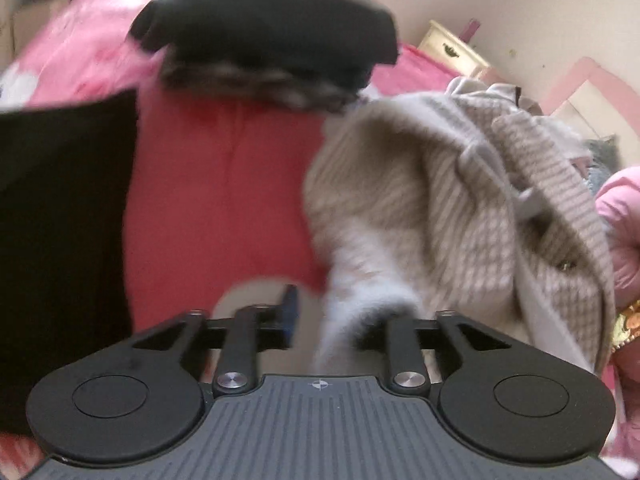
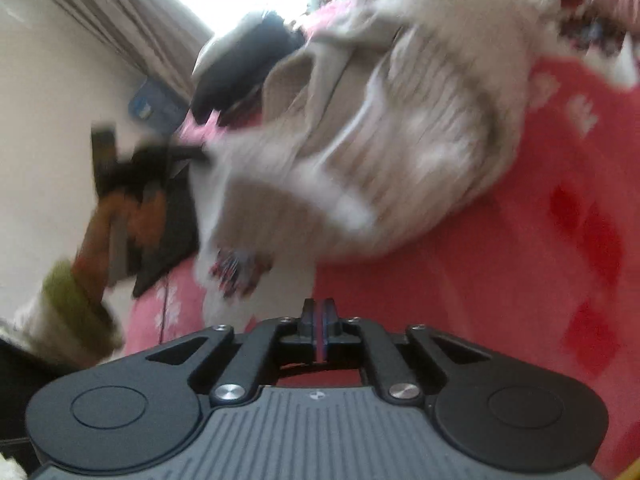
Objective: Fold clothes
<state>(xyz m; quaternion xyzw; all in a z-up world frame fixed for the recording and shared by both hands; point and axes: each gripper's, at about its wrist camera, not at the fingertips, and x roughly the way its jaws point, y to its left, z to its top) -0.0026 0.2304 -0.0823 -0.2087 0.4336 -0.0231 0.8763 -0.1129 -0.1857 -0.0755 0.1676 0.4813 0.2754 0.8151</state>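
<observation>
honestly, your biggest risk sits on the bed (image 1: 224, 184): its red and pink cover is crowded, with the crumpled beige striped sweater (image 1: 440, 200) bunched to the right and still unfolded, a folded stack of dark clothes (image 1: 272, 40) just behind it, and a flat black garment (image 1: 60, 220) at the left. drag the sweater carelessly and it could sweep into that stack and undo finished folds.

next, your left gripper (image 1: 332, 320) has its jaws parted with a fuzzy white cuff or hem of the sweater lying between them; both views are blurred, and i cannot tell that the pads press on it, so it looks released. lift now and the cloth may slide out.

your right gripper (image 2: 319, 320) has its jaws nearly together with nothing in them, hanging over bare cover, so it gives no support if the knit sags or twists.
</observation>
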